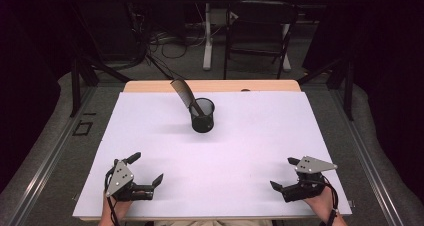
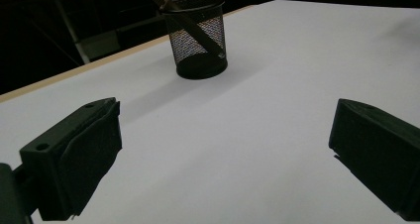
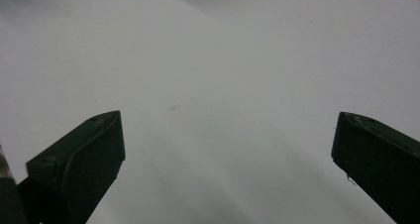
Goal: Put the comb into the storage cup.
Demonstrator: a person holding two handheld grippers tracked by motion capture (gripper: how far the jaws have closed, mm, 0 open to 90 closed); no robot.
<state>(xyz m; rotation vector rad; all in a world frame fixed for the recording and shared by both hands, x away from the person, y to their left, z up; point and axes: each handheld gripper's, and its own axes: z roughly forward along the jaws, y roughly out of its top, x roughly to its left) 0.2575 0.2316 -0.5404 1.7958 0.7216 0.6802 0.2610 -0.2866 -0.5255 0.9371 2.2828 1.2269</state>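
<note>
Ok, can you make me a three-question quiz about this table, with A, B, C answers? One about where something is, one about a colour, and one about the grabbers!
1. Where does the cup stand on the table?
A. near the far edge, about the middle
B. right beside the left gripper
C. at the near right corner

2. What colour is the cup?
A. red
B. black
C. yellow

3. How are the jaws of the two grippers?
A. both wide open
B. both shut tight
C. the right gripper holds the stick

Answers: 1 A, the high view shows it far from both grippers; 2 B, its mesh wall is black; 3 A, each gripper view shows bare table between the jaws, and the stick leans in the cup.
</note>
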